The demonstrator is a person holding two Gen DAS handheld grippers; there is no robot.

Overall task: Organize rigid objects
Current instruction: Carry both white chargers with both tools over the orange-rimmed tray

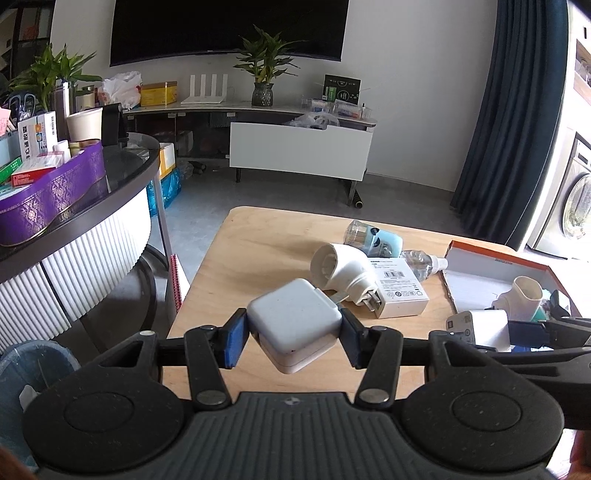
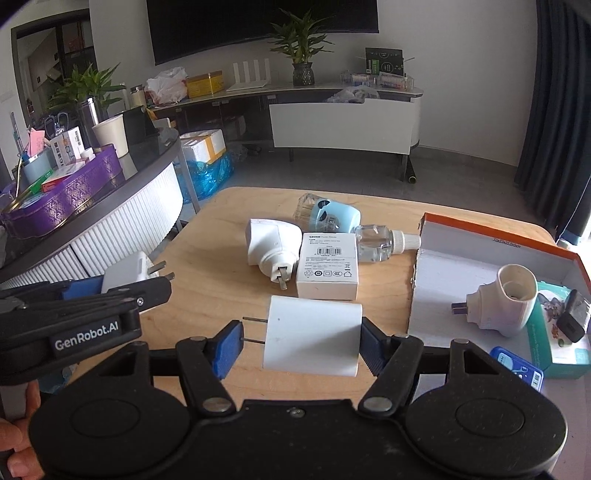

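Wooden table [image 2: 207, 258] (television [image 2: 258, 26] behind): both tools grip white chargers.

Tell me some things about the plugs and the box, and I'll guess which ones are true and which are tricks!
1. The left gripper squeezes a white charger. True.
2. The right gripper holds nothing. False: a white plug adapter sits between its fingers.
3. The orange-edged box is empty. False: a white plug-in device lies inside.
4. A clear bottle lies on its side on the wooden table. True.
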